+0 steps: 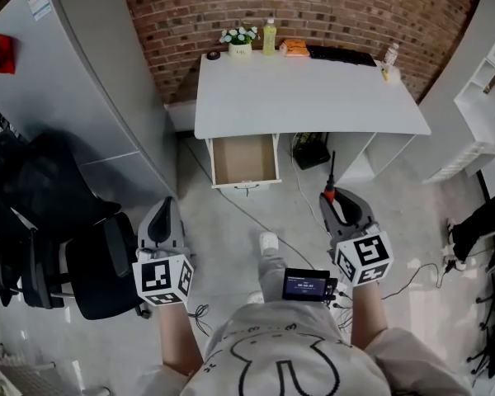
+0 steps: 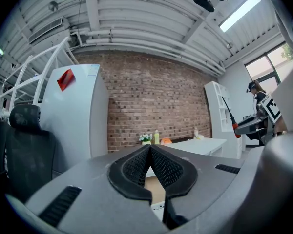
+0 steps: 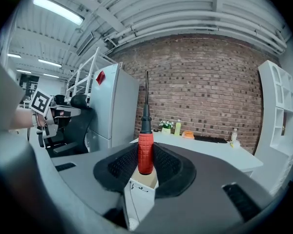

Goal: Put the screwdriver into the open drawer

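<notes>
Right hand-held gripper [image 3: 145,150] clamps screwdriver [image 3: 145,130]; head view shows drawer [image 1: 244,160] open.

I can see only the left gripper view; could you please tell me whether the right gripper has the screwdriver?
Observer: Yes, the right gripper is shut on the screwdriver by its red handle, with the shaft sticking out past the fingers.
Operator: Thank you. Is the drawer open?
Observer: Yes, the drawer under the desk is pulled out, and nothing shows inside it.
Operator: Is the screwdriver over it yet?
Observer: No, in the head view it is short of the drawer and off to its right.
</notes>
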The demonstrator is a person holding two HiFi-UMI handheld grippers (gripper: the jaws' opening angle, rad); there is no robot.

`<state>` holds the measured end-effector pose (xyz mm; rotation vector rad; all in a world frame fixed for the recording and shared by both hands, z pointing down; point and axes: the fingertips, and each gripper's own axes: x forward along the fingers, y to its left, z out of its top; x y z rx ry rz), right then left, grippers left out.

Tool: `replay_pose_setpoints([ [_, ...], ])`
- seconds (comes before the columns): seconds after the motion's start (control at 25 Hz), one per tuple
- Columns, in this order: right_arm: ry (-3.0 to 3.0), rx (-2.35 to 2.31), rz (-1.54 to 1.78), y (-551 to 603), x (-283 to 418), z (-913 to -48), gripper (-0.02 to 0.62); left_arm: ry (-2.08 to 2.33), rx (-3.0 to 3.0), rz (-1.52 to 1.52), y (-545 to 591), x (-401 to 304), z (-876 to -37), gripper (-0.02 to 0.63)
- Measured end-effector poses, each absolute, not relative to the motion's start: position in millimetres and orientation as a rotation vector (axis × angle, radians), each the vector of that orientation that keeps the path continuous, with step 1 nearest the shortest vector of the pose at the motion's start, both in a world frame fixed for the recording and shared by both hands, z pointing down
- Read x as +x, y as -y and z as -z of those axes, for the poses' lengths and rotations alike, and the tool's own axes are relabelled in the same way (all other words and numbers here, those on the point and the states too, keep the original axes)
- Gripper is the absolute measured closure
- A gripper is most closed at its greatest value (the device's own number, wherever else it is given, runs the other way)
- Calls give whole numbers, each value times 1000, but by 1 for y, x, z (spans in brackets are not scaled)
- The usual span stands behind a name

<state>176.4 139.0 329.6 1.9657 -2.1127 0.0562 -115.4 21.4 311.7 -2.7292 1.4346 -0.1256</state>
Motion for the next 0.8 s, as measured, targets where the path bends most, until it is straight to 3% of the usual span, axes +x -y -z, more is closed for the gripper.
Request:
replay_pose_setpoints([
  [0.8,2302,1676,-71,104,194,-346,500,-1798,-2617,153,156,-118,-340,595],
])
